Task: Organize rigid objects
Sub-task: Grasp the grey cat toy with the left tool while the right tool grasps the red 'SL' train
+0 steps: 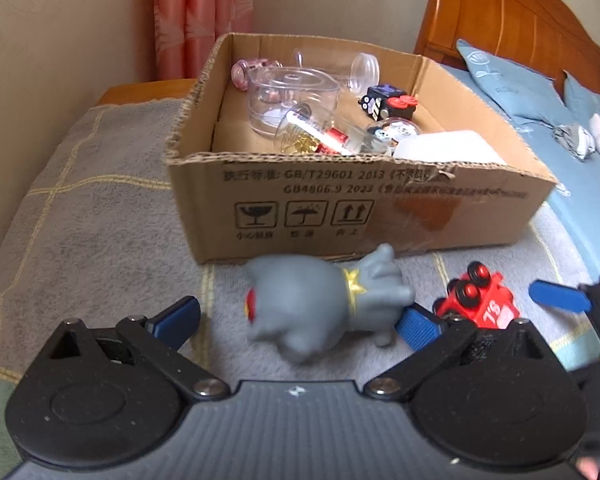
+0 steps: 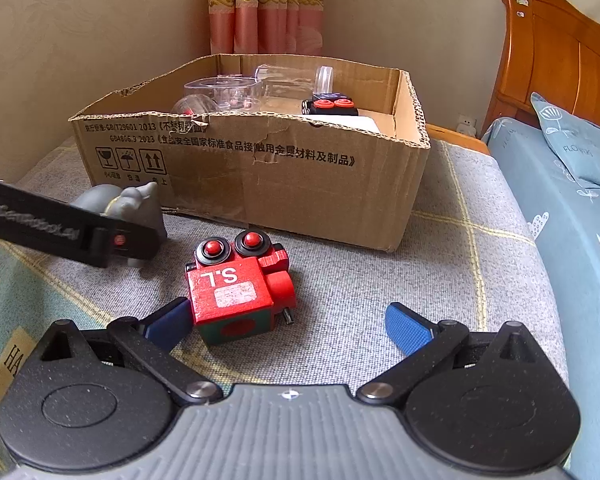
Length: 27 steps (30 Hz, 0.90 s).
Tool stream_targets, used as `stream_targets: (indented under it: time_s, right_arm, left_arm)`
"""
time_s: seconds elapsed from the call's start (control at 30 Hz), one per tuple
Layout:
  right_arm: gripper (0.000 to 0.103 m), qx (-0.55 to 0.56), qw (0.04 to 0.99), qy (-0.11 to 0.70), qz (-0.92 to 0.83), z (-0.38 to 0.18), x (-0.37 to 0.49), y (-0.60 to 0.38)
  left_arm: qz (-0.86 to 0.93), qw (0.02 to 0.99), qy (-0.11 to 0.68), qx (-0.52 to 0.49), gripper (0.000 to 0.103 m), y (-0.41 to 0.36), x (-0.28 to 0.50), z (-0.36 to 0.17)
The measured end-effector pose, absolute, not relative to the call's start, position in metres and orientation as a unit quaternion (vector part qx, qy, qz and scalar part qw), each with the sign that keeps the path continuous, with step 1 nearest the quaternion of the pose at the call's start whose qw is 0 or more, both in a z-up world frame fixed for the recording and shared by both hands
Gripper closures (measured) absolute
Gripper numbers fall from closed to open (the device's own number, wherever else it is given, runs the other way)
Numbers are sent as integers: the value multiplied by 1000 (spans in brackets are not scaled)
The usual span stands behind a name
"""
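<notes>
A grey rubber animal figure [image 1: 312, 304] lies on its side on the grey blanket, between the wide-apart blue fingers of my left gripper [image 1: 296, 322], which is open. A red toy train block [image 2: 240, 288] marked "S.L" lies on the blanket in front of the cardboard box [image 2: 260, 184]. My right gripper [image 2: 290, 326] is open, and its left finger [image 2: 172, 324] is close to the block's lower left corner. In the left wrist view the red block [image 1: 480, 300] sits just right of the grey figure. In the right wrist view the grey figure [image 2: 136, 204] is partly hidden behind the left gripper's black body.
The open cardboard box [image 1: 340, 204] holds clear plastic cups, a black toy block with red knobs [image 1: 388, 104] and a white object. Beside the blanket lie blue bedding and a pillow [image 2: 580, 148], below a wooden headboard. A wall and a pink curtain stand behind the box.
</notes>
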State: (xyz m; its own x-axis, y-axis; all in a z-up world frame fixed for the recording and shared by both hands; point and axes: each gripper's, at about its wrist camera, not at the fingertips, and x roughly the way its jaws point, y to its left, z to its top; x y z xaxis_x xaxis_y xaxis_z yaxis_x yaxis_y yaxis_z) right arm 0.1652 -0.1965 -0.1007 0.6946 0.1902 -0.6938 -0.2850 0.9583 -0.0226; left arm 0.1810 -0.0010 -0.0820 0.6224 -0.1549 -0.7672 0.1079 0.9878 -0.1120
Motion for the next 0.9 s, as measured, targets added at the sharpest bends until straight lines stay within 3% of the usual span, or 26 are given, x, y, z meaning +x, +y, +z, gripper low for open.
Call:
stream_targets:
  time_s: [0.13, 0.2, 0.27, 0.4, 0.5, 0.57, 0.63, 0.9]
  right_arm:
    - [0, -71, 916, 368, 145, -101, 164, -199]
    - [0, -74, 913, 371, 156, -100, 166, -200]
    - [0, -81, 906, 377, 172, -98, 169, -199]
    - [3, -97, 896, 380, 211, -96, 174, -192]
    - [16, -109, 891, 373, 236, -93, 177, -185]
    - [32, -112, 888, 374, 243, -89, 180, -182]
    - [41, -116, 885, 377, 246, -86, 182, -180]
    - [44, -120, 878, 388, 252, -77, 175, -188]
  left_arm:
    - [-73, 905, 418, -13, 2, 0, 174, -77]
    - [-78, 905, 417, -10, 7, -5, 176, -78]
    - [-92, 900, 424, -21, 21, -10, 181, -81]
    - [-90, 904, 417, -15, 29, -15, 183, -79]
    - [-94, 902, 420, -18, 29, -12, 182, -78]
    - [-97, 900, 425, -18, 30, -11, 182, -77]
    - [-100, 899, 425, -15, 30, -9, 181, -75]
    - [-132, 893, 429, 13, 30, -7, 171, -53]
